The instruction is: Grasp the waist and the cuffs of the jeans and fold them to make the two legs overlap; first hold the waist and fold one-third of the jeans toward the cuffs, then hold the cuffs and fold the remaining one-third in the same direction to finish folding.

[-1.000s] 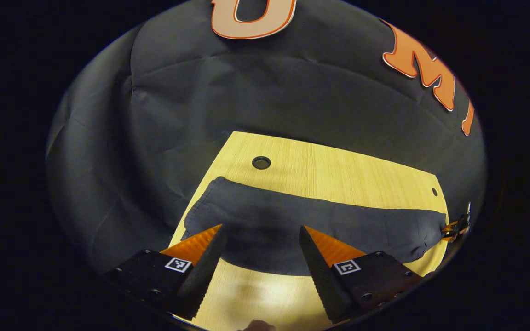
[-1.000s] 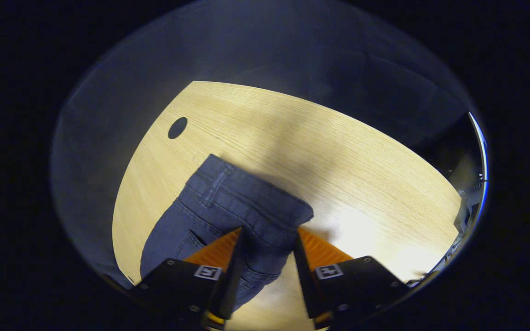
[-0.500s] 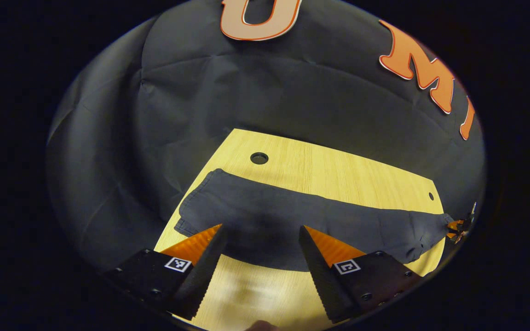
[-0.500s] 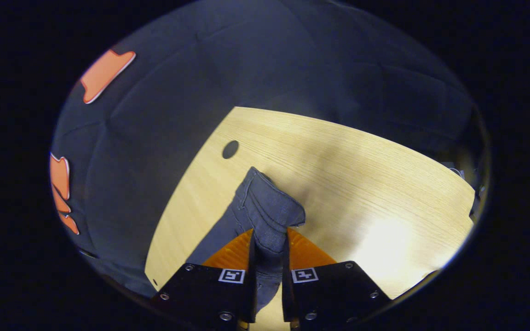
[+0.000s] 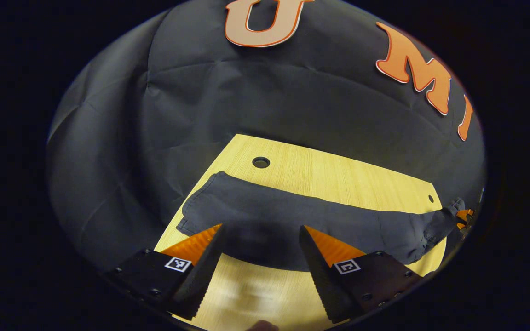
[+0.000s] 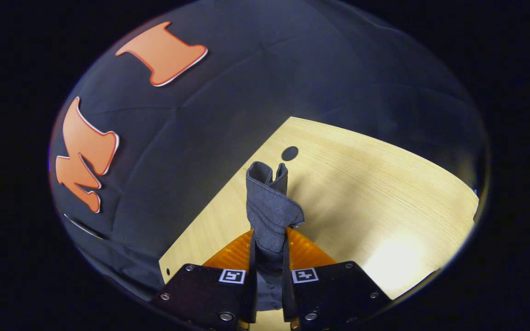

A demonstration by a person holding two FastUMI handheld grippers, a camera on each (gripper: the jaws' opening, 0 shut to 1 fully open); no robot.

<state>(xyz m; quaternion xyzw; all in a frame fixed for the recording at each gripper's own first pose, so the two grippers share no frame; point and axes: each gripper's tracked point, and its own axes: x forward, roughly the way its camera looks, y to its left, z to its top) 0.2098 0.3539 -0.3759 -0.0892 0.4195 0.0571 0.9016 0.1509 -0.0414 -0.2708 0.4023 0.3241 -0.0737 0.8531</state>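
- Laid lengthwise across the wooden table (image 5: 338,177) — dark jeans (image 5: 292,220), no readable label.
- Pinching the waist, now lifted higher than before: right gripper (image 6: 269,262).
- Spread wide, hovering — left gripper (image 5: 260,243).

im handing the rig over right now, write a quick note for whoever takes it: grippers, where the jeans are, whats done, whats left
Right gripper: shut on the waist end of the jeans, with the denim bunched between both fingers and raised off the table.
Left gripper: open and holding nothing, hovering at the near edge of the jeans about midway along them.
Jeans: a long dark strip across the table in the left gripper view, lying flat except at the far right end, which is lifted.
Done: waist grasped. No fold is visible yet.
Left: carry the waist a third of the way toward the cuffs, then fold the cuff end over the same way.
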